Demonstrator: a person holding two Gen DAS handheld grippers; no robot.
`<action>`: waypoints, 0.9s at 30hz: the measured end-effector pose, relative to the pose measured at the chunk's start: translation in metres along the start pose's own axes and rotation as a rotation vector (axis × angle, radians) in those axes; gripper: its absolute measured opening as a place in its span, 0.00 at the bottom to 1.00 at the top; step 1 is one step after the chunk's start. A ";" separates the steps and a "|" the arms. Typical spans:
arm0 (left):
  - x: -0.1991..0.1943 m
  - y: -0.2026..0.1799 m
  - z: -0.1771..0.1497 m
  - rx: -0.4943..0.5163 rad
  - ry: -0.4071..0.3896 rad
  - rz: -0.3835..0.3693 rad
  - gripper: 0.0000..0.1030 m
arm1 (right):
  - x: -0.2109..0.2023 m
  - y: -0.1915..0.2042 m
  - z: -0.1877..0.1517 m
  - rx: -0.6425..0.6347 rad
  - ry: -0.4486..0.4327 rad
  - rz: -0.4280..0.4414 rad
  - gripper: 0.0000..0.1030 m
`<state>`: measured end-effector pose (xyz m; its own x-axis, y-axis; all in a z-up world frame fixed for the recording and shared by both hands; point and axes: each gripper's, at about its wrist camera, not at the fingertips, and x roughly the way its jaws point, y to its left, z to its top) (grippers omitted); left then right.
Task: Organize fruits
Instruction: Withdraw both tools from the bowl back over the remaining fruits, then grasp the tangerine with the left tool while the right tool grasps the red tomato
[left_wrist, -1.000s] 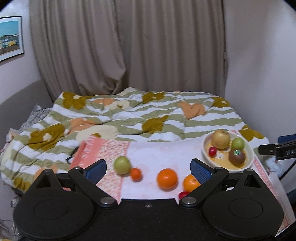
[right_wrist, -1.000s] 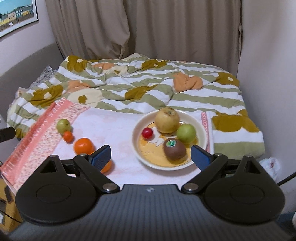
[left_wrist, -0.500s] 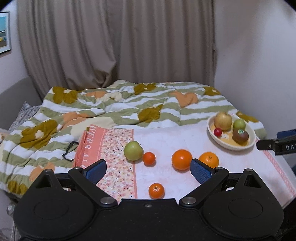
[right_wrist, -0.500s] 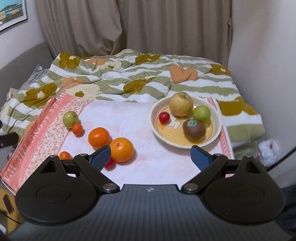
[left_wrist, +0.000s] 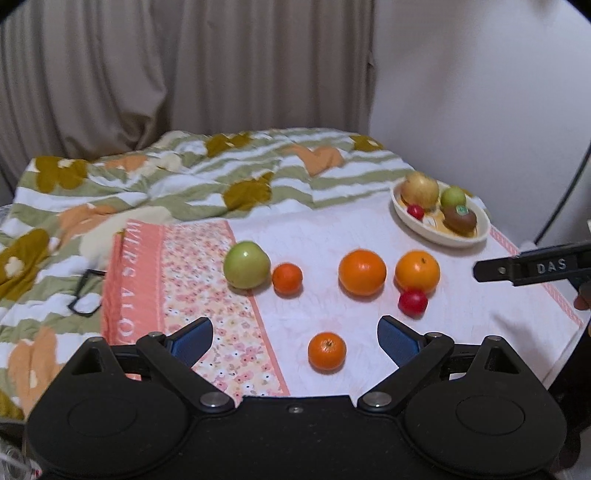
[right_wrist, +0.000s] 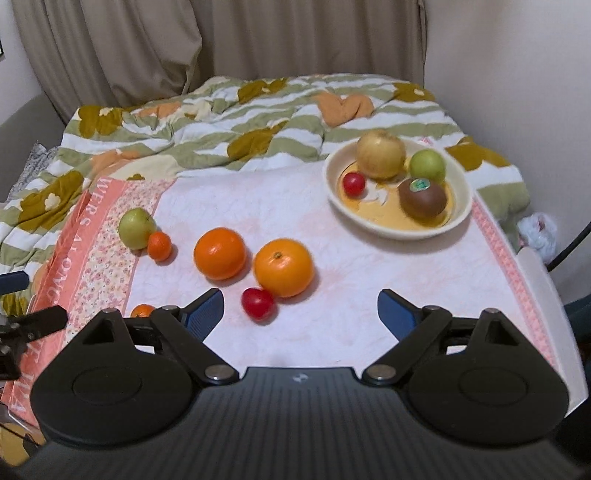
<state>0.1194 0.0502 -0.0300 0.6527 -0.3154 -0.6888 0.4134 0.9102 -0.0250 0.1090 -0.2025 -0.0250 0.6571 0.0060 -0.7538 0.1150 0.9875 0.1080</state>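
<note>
Loose on the cloth: green apple (left_wrist: 246, 264) touching small mandarin (left_wrist: 287, 278); two oranges (left_wrist: 362, 272) at 3 o'clock of them; red tomato (left_wrist: 413, 301) against the right one; another mandarin (left_wrist: 327, 351) nearest. Bowl (right_wrist: 458, 218) at 2 o'clock holds pear (right_wrist: 381, 154), green fruit (right_wrist: 427, 165), kiwi (right_wrist: 422, 199), tomato.

- small mandarin (right_wrist: 143, 310) mostly hidden behind right gripper's (right_wrist: 300, 310) left finger
- glasses (left_wrist: 85, 295) on striped blanket (left_wrist: 155, 192) blurred, frame only partly readable
- other gripper (left_wrist: 532, 266) cut by right edge in left view
- cloth lettering (left_wrist: 127, 280) cut off
</note>
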 end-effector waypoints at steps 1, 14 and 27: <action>0.005 0.003 -0.001 0.008 0.008 -0.012 0.94 | 0.004 0.005 -0.001 -0.005 0.004 -0.005 1.00; 0.064 -0.003 -0.014 0.100 0.116 -0.070 0.73 | 0.064 0.035 -0.007 0.018 0.086 0.007 0.93; 0.102 -0.022 -0.021 0.140 0.201 -0.104 0.40 | 0.094 0.026 -0.013 0.074 0.154 0.009 0.75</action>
<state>0.1638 0.0032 -0.1149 0.4691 -0.3329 -0.8180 0.5643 0.8255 -0.0122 0.1641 -0.1743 -0.1009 0.5374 0.0444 -0.8421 0.1677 0.9731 0.1582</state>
